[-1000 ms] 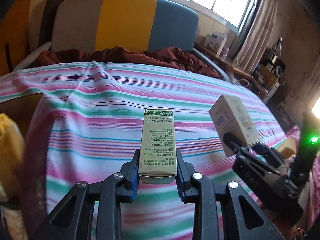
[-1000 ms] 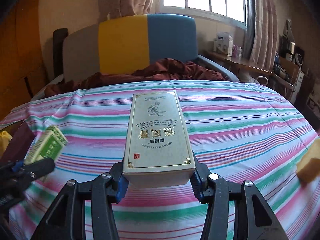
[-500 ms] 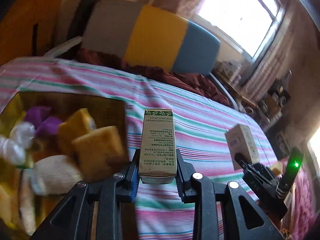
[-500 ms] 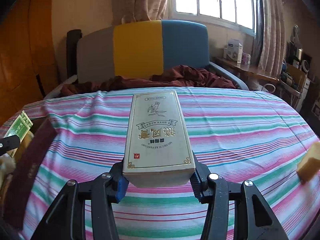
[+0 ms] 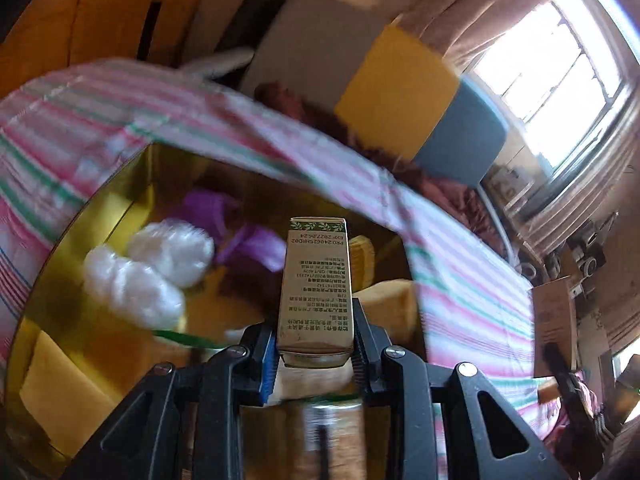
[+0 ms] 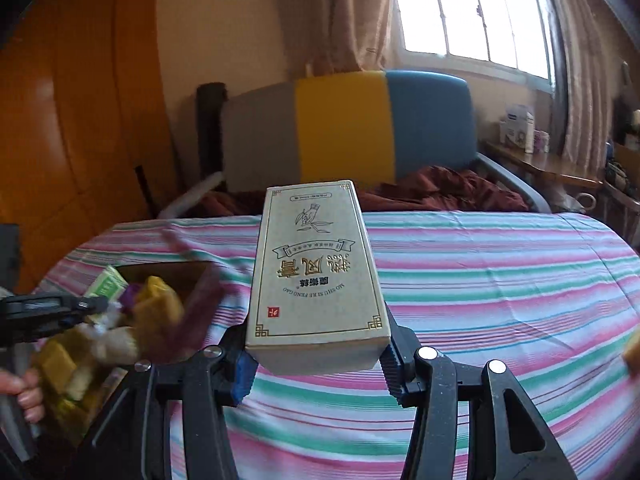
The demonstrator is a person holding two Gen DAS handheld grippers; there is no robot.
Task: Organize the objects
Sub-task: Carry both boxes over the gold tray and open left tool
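My left gripper (image 5: 314, 354) is shut on a slim green-topped carton (image 5: 316, 280), held above an open box (image 5: 100, 200) with shiny gold walls. Inside lie white fluffy balls (image 5: 152, 272), purple pieces (image 5: 248, 240) and yellow sponges (image 5: 60, 392). My right gripper (image 6: 316, 368) is shut on a wide beige carton (image 6: 316, 272) with gold print, held over the striped bedspread (image 6: 500, 280). In the right wrist view the left gripper (image 6: 72, 308) and its green carton (image 6: 106, 286) hover over the box (image 6: 168, 272) at the left. The beige carton (image 5: 554, 320) also shows at the far right of the left wrist view.
A person's fingers (image 6: 24, 392) grip the left tool at the lower left. A grey, yellow and blue headboard (image 6: 344, 128) and a maroon blanket (image 6: 440, 192) lie beyond the bed. A side table (image 6: 540, 164) with items stands under the window. A yellow sponge (image 6: 632, 350) sits at the right edge.
My left gripper has swung left from over the bedspread to above the open box, rolling as it went. My right gripper has risen and turned slightly left, so the box now shows beside it.
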